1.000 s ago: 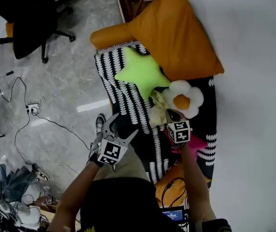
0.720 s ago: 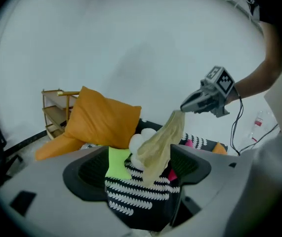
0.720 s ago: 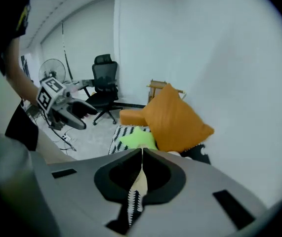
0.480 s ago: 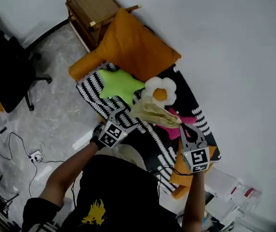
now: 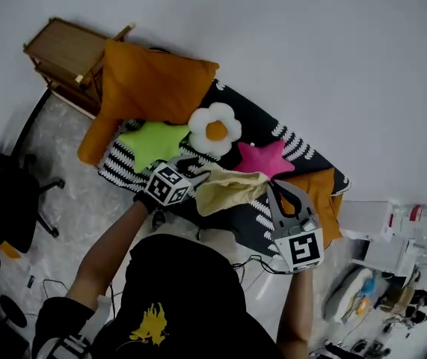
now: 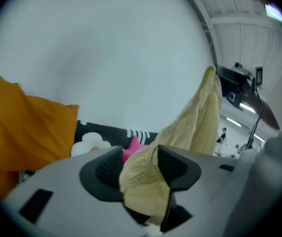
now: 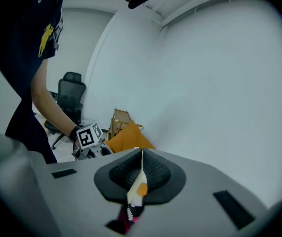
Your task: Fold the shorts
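The pale yellow shorts (image 5: 228,189) hang in the air over the front of the sofa, stretched between both grippers. My left gripper (image 5: 198,176) holds their left end. In the left gripper view the bunched waffle cloth (image 6: 145,181) fills the gap of the left gripper (image 6: 141,169), whose jaws have just been closing on it, and the shorts (image 6: 200,122) rise to the right. My right gripper (image 5: 271,185) is shut on the shorts' right end. Only a thin pale edge of the shorts (image 7: 141,157) shows between the closed pads of the right gripper (image 7: 141,169).
The sofa's black-and-white cover (image 5: 277,137) carries a green star cushion (image 5: 153,140), a white flower cushion (image 5: 214,129), a pink star cushion (image 5: 264,158) and a big orange pillow (image 5: 149,84). A wooden side table (image 5: 63,51) stands far left, an office chair (image 5: 4,200) on the floor.
Both grippers have risen from the sofa. The right one lifted the shorts, and the left one has taken hold of their other end. The head view has swung up toward the wall.
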A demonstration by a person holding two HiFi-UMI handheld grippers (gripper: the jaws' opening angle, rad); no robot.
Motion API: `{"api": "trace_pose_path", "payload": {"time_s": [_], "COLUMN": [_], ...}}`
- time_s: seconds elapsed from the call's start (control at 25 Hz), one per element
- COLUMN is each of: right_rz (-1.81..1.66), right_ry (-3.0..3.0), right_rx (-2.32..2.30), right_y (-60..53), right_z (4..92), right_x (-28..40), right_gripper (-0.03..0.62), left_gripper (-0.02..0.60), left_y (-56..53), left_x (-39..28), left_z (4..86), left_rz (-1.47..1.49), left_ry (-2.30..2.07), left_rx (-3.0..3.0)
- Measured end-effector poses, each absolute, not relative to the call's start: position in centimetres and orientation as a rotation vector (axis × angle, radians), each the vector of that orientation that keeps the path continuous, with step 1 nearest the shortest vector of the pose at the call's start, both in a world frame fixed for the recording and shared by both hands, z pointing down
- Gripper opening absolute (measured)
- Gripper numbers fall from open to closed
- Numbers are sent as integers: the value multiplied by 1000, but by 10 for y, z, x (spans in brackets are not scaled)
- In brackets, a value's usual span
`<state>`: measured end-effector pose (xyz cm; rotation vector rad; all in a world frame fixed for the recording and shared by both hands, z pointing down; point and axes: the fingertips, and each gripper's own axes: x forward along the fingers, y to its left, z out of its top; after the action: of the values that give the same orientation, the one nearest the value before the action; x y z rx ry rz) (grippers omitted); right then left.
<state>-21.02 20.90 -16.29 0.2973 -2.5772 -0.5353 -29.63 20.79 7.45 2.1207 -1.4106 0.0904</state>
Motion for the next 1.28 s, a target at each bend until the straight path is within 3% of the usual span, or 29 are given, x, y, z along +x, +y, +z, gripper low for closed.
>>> {"api": "trace_pose_path", "payload": {"time_s": [0.08,0.12,0.36,0.76,1.0,1.28], "right_rz": [-526,-512,-314,6,135,318], "right_ry": [-2519,-2469,-2256,-2200,-2164,-2065], "right_rx": [359,399,672,917,1032,1221], "right_y": [208,206,181,129,89,61], "right_z": [-160,-155,-114,-48,-9,48], "right_x": [-189,-176,-72,57,155,294], "right_gripper": [25,25,25,25,25,25], "left_gripper": [87,31,30,31,31,31], "left_y": [209,208,178,93,23,-78], "left_x": [-267,-256,-230,-166,-62,110], "left_z": [86,90,75,23,52,113], "left_rz": [261,333,691,971,1236,1331], "left_ry": [-1308,-1273,-1188,-914,-804,-617], "left_rx": [2208,2242,2377,2504,2569,2682]}}
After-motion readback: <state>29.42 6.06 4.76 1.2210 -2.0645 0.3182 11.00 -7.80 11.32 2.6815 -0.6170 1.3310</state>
